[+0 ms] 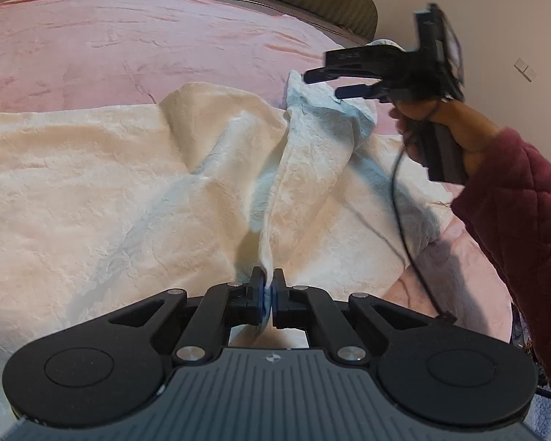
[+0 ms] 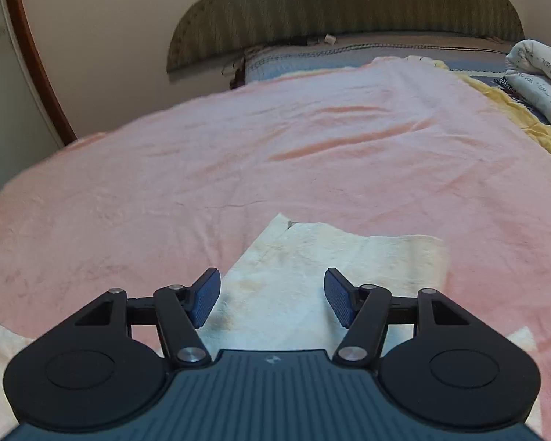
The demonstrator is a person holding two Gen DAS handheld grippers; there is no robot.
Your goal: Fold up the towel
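We see a cream towel (image 1: 110,183) lying on a pink blanket (image 1: 128,47) that covers the bed. Our left tongs (image 1: 269,296) are pressed together and they pinch a raised fold of the towel. From that pinch the cloth rises in a long ridge that runs away from us toward the far right part of the towel. The rest of the towel lies spread out and wrinkly to the left.

Our right tongs (image 2: 272,299) are spread wide and hold nothing. In the right wrist view a corner of the towel lies flat on the blanket just under and past them. In the left wrist view we see the right tongs from the side, up above the lifted far edge of the towel, but it is blurry there. A hand (image 1: 455,128) in a dark red quilted sleeve (image 1: 514,213) grips the handle, and a black cable (image 1: 400,198) hangs down from it over the towel.

Behind the bed is a green striped headboard (image 2: 330,11). A folded white cloth with writing (image 2: 540,77) sits at the far right.
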